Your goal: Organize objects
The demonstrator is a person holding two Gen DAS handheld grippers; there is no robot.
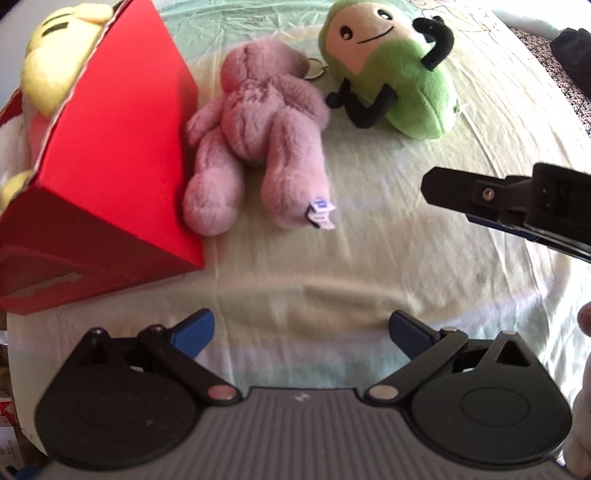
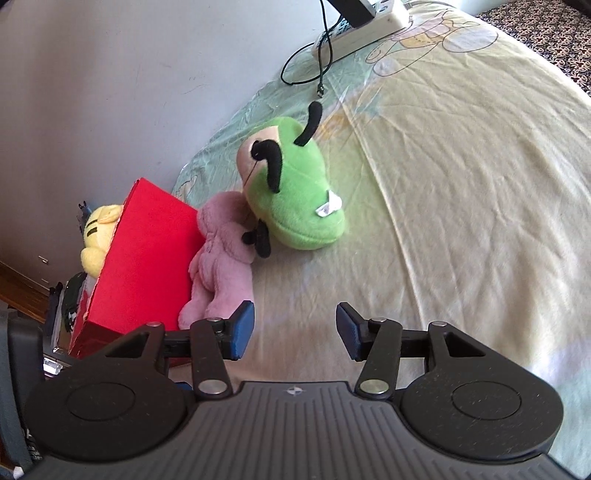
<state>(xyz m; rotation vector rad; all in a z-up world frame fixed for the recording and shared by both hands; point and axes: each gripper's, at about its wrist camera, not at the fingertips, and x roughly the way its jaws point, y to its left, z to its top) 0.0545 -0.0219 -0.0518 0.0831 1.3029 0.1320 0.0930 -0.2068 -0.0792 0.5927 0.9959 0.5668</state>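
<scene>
Here the pink plush (image 1: 255, 136) touches the red box (image 1: 110, 166), both grippers gaping.

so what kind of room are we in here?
Likely a bedroom: the toys lie on a bed with a cartoon-print sheet against a wall, with a power strip at the far end and plush toys around.

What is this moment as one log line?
left hand-held gripper open | right hand-held gripper open | pink toy, green toy beside box
</scene>
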